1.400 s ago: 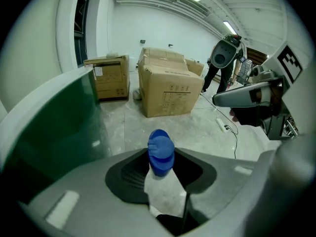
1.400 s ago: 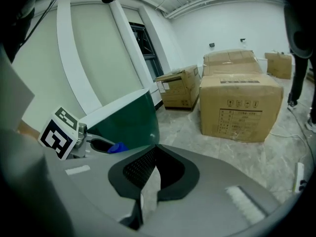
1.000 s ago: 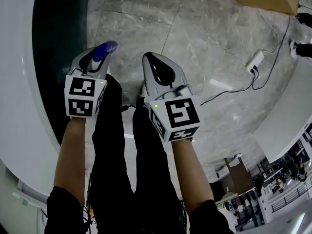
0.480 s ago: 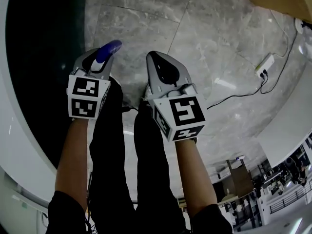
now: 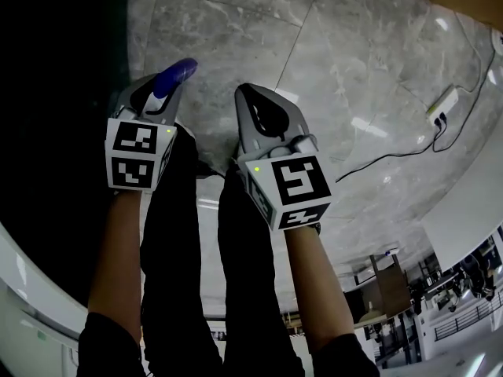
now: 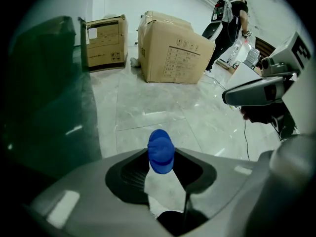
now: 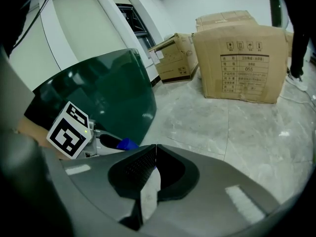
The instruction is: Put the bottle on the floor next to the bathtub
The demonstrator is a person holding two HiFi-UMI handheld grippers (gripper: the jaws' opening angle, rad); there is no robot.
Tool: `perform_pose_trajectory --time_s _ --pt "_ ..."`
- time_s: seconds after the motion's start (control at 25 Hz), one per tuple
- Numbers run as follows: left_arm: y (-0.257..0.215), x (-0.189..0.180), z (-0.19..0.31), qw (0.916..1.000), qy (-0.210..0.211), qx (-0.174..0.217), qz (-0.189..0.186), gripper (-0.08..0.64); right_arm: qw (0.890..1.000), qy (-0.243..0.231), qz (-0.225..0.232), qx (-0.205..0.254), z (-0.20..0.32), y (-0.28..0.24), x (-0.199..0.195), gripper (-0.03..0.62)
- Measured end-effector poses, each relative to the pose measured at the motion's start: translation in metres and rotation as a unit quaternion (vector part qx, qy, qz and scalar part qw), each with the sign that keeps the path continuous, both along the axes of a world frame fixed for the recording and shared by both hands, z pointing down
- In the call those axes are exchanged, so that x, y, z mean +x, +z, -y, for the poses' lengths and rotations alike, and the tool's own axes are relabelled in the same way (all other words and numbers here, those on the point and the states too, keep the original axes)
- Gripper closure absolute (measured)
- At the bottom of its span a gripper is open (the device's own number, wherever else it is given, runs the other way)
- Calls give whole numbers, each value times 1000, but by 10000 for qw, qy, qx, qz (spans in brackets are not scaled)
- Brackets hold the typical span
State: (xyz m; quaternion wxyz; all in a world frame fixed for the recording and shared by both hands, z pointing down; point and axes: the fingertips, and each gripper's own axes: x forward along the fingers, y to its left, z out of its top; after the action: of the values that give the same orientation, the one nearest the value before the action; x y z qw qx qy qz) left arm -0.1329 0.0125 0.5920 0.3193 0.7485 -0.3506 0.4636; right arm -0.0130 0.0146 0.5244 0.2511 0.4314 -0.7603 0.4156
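Note:
My left gripper (image 5: 157, 96) is shut on a bottle whose blue cap (image 5: 174, 78) pokes out past the jaw tips; in the left gripper view the blue cap (image 6: 160, 151) sits between the closed jaws, the bottle's body hidden. The dark green bathtub (image 5: 55, 132) with a white rim curves along the left, and the left gripper hangs over the grey marble floor (image 5: 330, 93) just beside it. My right gripper (image 5: 263, 116) is shut with nothing in it, to the right of the left one. From the right gripper view, the bathtub wall (image 7: 108, 98) and the left gripper's marker cube (image 7: 69, 130) show.
The person's dark trouser legs (image 5: 196, 273) stand below the grippers. A white power strip (image 5: 442, 105) with a black cable lies on the floor at right. Cardboard boxes (image 6: 173, 51) stand beyond, with a person (image 6: 227, 19) near them.
Both grippers have stayed close together while the view shifted; the bathtub's dark inside now fills more of the left. The bottle remains held.

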Motion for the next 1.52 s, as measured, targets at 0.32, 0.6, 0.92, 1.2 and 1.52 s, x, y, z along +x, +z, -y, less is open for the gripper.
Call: perform_pose_trajectory --time_s 0.32,0.6,0.92,1.2,1.52 --pt "42 -6 -10 10000 -3 -44 61 413 9999 30 0 -155 -20 39 0 574" --pt "69 -8 -16 10000 -20 -22 80 414 9997 71 -41 -239 -35 64 2 571" --pt "88 -7 -21 10000 49 17 78 414 9996 133 -47 -254 -44 79 4 571" --pt "90 -2 -19 9998 77 164 15 413 9996 158 -94 -235 -50 85 7 569" --pt "90 -3 -22 9999 14 104 17 413 9997 115 -66 -186 -48 77 3 569"
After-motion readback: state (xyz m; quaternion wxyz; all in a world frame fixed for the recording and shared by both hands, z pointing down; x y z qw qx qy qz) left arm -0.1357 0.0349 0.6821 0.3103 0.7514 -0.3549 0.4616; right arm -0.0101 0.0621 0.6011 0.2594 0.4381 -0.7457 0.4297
